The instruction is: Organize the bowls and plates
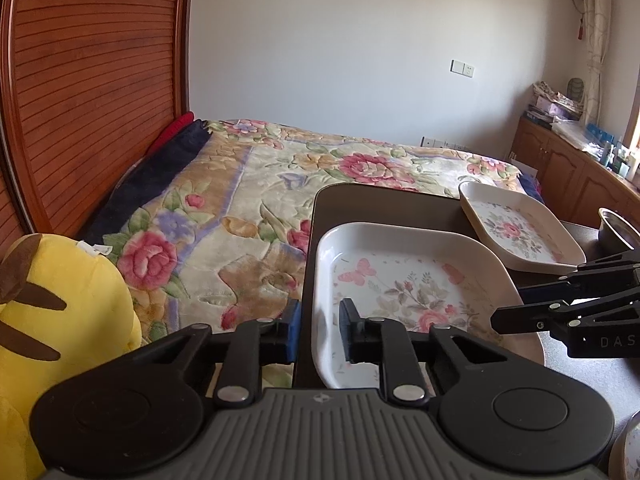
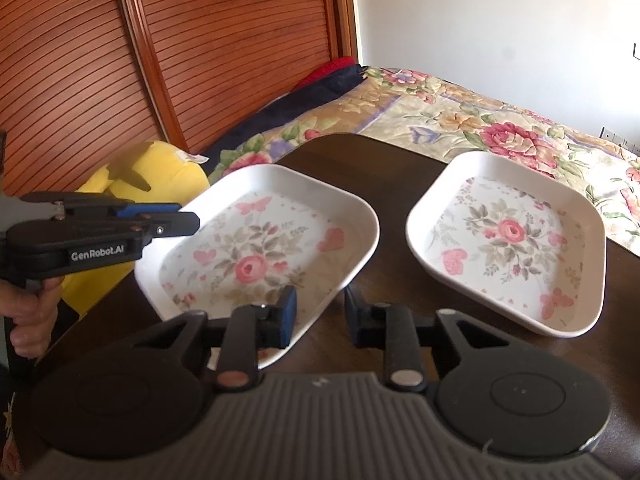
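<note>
Two white square plates with rose and butterfly prints sit side by side on a dark wooden table, apart from each other with bare wood between them. The near plate has both tongs at it. The left gripper stands with its jaws parted on either side of that plate's left rim — one blue-padded finger outside over the table edge, the other inside above the plate floor — and I cannot tell whether the pads touch the rim. The right gripper is likewise spread, straddling the plate's corner on the opposite side, one finger over the printed floor, the other beyond the rim above the wood; it grasps nothing. In the right wrist view a person's hand shows clenched around the left tool's handle.

The far plate lies untouched, nearer the bed side of the table, well clear of both sets of fingers. A metal bowl peeks in at the edge of the left wrist view, just beyond the far plate, and the rim of another dish shows at the lower corner — too little of it to say more.

A yellow plush toy sits just beside the table on the left, against the slatted wooden headboard. Behind the table spreads the bed's floral blanket. Nothing lies between the open fingers and the plate rim.
</note>
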### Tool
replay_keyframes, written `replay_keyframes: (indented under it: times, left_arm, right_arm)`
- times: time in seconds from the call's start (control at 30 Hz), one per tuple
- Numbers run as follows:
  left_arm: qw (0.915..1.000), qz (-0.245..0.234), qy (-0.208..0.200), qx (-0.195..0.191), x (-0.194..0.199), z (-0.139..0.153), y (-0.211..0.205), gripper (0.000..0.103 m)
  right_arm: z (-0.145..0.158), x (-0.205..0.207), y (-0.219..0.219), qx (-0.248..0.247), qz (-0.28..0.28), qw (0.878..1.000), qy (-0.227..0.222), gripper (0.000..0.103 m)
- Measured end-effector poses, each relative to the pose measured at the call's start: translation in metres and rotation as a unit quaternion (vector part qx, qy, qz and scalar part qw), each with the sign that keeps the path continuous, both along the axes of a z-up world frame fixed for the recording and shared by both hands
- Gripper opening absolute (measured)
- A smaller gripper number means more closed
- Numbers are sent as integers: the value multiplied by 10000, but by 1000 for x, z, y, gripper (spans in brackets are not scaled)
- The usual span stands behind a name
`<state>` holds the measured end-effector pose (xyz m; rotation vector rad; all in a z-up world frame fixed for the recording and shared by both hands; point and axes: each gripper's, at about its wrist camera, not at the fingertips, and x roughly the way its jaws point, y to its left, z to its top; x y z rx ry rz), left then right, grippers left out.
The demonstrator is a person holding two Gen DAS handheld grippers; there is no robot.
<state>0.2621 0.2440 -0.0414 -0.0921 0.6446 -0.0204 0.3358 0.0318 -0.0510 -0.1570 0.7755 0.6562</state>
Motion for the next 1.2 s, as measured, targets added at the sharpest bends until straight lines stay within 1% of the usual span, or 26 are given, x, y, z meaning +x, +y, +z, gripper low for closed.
replay_keyframes:
  times: [0.1, 0.13, 0.37, 0.53, 0.67, 0.73, 0.8, 0.97, 1.2]
  left_arm:
    - [10000, -46, 50, -16, 2, -2, -1, 16]
    - [10000, -52, 62, -19, 2, -2, -1, 16]
    - [9999, -60, 112, -37, 3, -4, -3, 14]
    - [9999, -38, 132, -76, -3, -4, -4, 14]
    - [9999, -36, 62, -98, -11, 0, -8, 13]
    - [10000, -60, 16, -68, -16, 4, -12, 10]
    - [9999, -72, -22, -74, -20, 6, -16, 10]
    - [9999, -103, -116, 25, -30, 14, -29, 10]
    - [9994, -165, -293, 82, -47, 32, -52, 10]
  right_arm:
    - [-1, 0, 0, 5, -5, 10000, 29, 25]
    - [-1, 1, 0, 7, 2, 10000, 41, 23]
    - [-2, 2, -2, 63, -36, 9999, 135, 20]
    - [2, -1, -8, 162, -64, 9998, 131, 17]
    - [5, -5, -15, 238, -86, 9996, 99, 14]
    - [6, -6, -19, 245, -121, 9996, 63, 13]
    - [7, -8, -25, 294, -164, 9994, 43, 12]
    - [15, -15, -40, 458, -247, 9986, -46, 11]
    - [27, -27, -60, 588, -348, 9973, -253, 11]
